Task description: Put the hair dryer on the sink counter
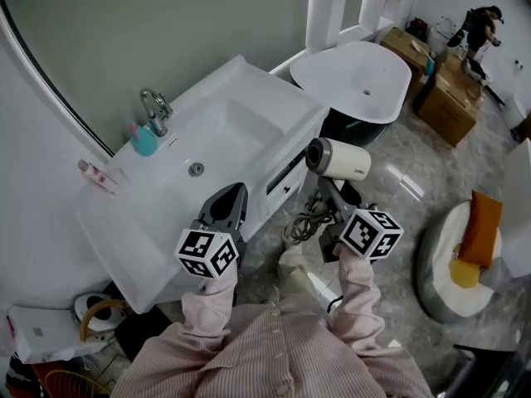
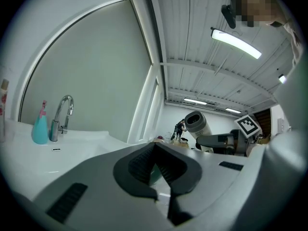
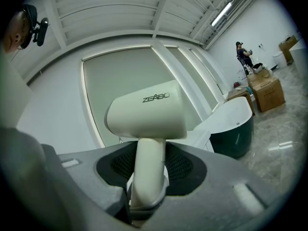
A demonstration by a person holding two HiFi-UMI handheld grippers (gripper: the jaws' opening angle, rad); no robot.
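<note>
The right claw (image 1: 330,196) is clamped on the handle of the hair dryer (image 1: 338,157), which stands upright out of its jaws with the barrel across the top. The dryer is in the air off the front of the sink counter (image 1: 274,110), not on it. The counter's drawer front (image 1: 286,177) lies just to this claw's left. The cord (image 1: 305,222) hangs in a tangle under the claw, above the tiled floor.

The left claw (image 1: 229,199) hovers at the counter's front edge, jaw tips together with nothing between them. It sits between the dryer and the basin (image 1: 211,148). Ahead of it and to its left stand a faucet (image 1: 155,109), a teal bottle (image 1: 145,139) just beside the tap, and a pink tube (image 1: 98,175) further left.

Ahead of the right claw is a white bathtub (image 1: 357,77) – beyond it are cardboard boxes (image 1: 450,98) and a person (image 1: 481,23). To its right a round white seat (image 1: 452,268) holds an orange cushion (image 1: 481,226).
</note>
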